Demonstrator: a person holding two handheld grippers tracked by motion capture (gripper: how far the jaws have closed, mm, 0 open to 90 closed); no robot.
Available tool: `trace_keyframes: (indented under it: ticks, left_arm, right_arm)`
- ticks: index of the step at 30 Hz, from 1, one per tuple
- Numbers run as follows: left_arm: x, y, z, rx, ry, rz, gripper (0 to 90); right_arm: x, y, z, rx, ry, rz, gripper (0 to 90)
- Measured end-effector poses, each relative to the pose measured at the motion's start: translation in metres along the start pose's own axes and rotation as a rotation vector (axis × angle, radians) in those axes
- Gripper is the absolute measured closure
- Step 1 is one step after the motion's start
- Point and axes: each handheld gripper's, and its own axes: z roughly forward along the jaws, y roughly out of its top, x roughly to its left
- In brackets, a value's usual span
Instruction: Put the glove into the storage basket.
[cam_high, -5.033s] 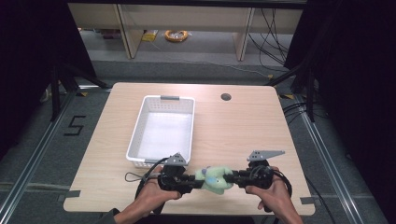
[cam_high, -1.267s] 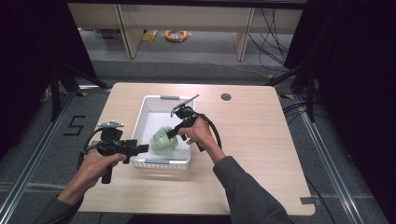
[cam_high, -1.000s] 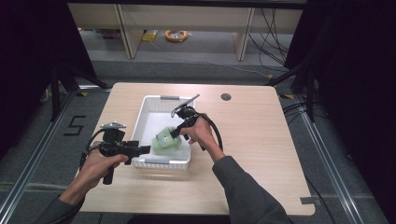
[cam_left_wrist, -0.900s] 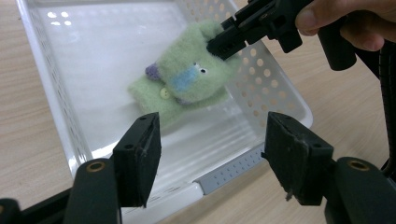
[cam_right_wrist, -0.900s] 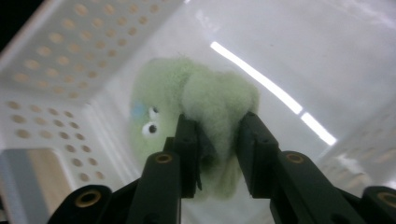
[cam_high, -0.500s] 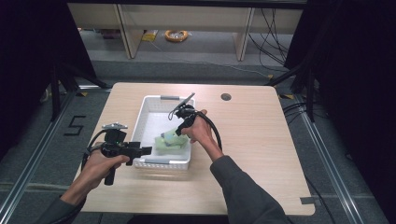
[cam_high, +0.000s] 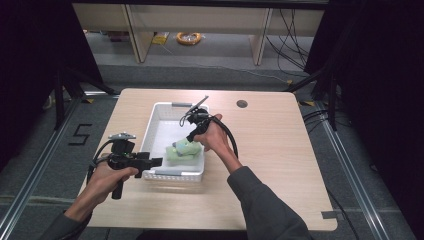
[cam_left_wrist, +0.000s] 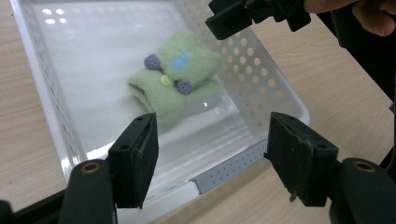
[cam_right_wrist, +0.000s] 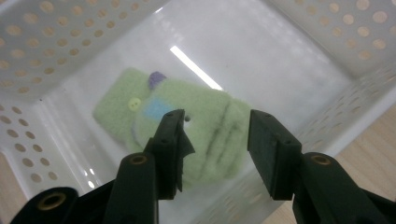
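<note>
A green fleece cloth (cam_high: 181, 150) with a yellow button, a blue patch and purple bits lies folded on the floor of the white perforated basket (cam_high: 161, 125). My right gripper (cam_high: 189, 140) hangs just above it. Its jaws have just been opening and stand apart over the cloth (cam_right_wrist: 119, 109), no longer pressing on it. My left gripper (cam_high: 156, 161) hovers open and empty at the basket's near left corner, facing the cloth (cam_left_wrist: 175, 79). The right gripper's jaw (cam_left_wrist: 233, 18) shows above the basket's right wall.
The basket (cam_left_wrist: 56, 60) stands left of centre on a light wooden table (cam_high: 280, 150), which has bare wood to its right. A round dark grommet (cam_high: 242, 104) sits near the table's far edge. Shelving and an orange cable coil (cam_high: 188, 37) lie beyond on the floor.
The right gripper lowered the green cloth into the basket and let it go; its jaws have spread. The cloth now rests on the basket floor. The left gripper stayed put.
</note>
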Motion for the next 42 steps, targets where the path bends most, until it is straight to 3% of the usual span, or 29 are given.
trace_keyframes:
  ticks: [5, 7, 12, 18, 24, 31, 34, 42]
  left_arm:
    - [-0.008, -0.005, -0.002, -0.012, 0.002, 0.039, 30.5]
    - [-0.013, -0.009, -0.001, -0.033, -0.009, 0.031, 27.1]
    - [-0.025, -0.02, -0.003, -0.047, -0.031, 0.084, 18.7]
    - [-0.044, -0.038, -0.001, -0.049, -0.043, 0.124, 16.6]
    - [-0.056, -0.052, 0.004, -0.05, -0.072, 0.128, 16.6]
    - [-0.066, -0.062, 0.009, -0.049, -0.075, 0.153, 16.7]
    - [-0.068, -0.064, 0.011, -0.053, -0.074, 0.158, 16.7]
    - [-0.073, -0.087, 0.028, -0.064, -0.077, 0.174, 16.7]
  right_arm:
    - [0.002, -0.007, -0.016, -0.042, 0.011, -0.007, 49.5]
    - [0.003, -0.012, -0.024, -0.062, 0.022, -0.013, 44.4]
    - [0.004, -0.026, -0.044, -0.12, 0.035, -0.022, 38.3]
    - [0.005, -0.06, -0.079, -0.194, 0.066, -0.012, 32.4]
    - [0.002, -0.091, -0.101, -0.255, 0.075, 0.003, 29.5]
    - [-0.002, -0.121, -0.111, -0.303, 0.09, 0.0, 29.4]
    - [-0.004, -0.128, -0.115, -0.299, 0.085, -0.002, 29.0]
    - [-0.004, -0.17, -0.115, -0.332, 0.09, 0.033, 26.4]
